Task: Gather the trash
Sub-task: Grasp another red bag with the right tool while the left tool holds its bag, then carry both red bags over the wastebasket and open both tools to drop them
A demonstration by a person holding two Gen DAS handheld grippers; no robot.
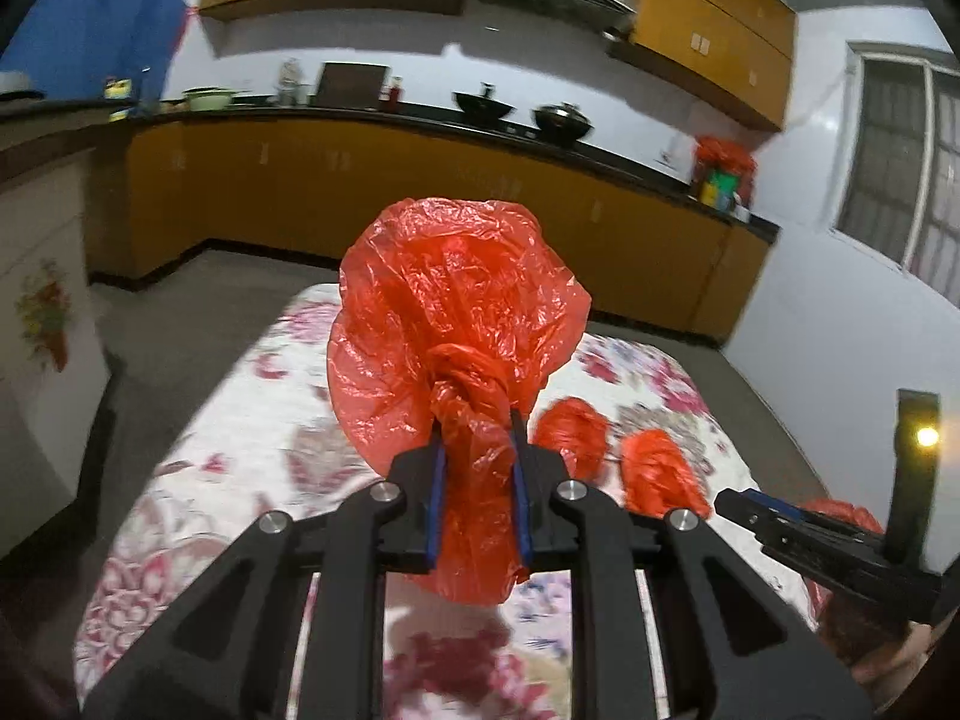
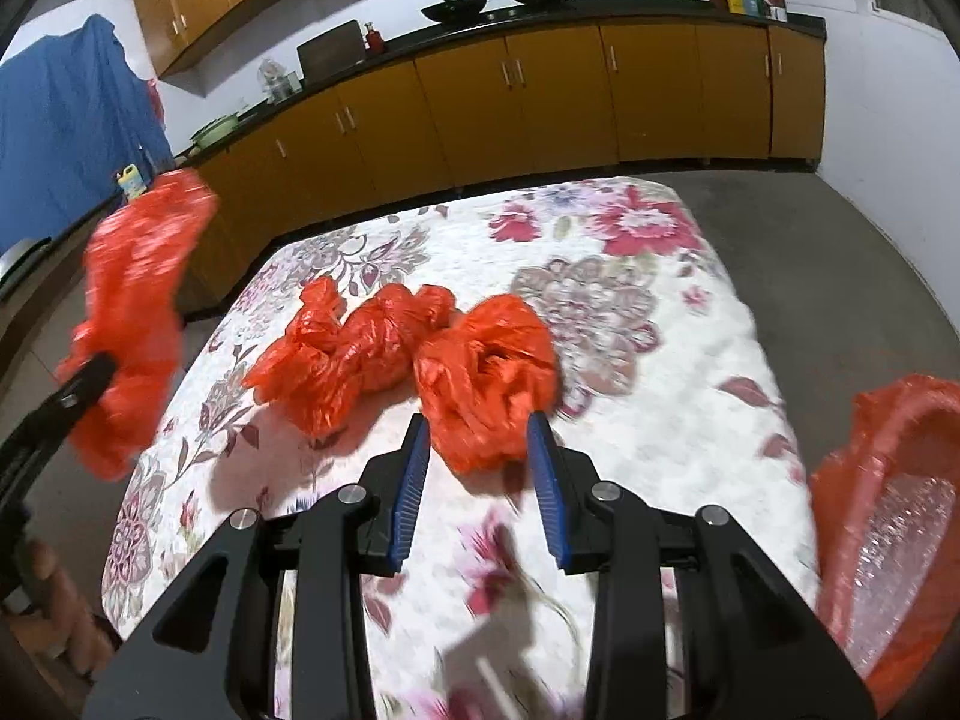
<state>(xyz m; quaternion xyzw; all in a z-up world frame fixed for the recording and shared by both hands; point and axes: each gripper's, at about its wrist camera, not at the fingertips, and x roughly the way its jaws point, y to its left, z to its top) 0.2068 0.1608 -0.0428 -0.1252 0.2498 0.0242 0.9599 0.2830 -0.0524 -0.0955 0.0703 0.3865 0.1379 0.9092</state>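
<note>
Red plastic trash bags are being gathered from a floral-covered counter (image 2: 690,360).

A knotted red bag (image 1: 444,312) is being held clamped below its knot by the left gripper (image 1: 478,456), lifted at the centre of the left wrist frame and seen blurred at the left edge of the right wrist frame. The right gripper (image 2: 480,450) is being held with its blue pads (image 2: 414,492) apart around a crumpled red bag (image 2: 486,372) lying mid-frame on the counter, just beside a second twisted bag (image 2: 348,354). A larger red sack (image 2: 888,516) is being shown at the lower right edge.
</note>
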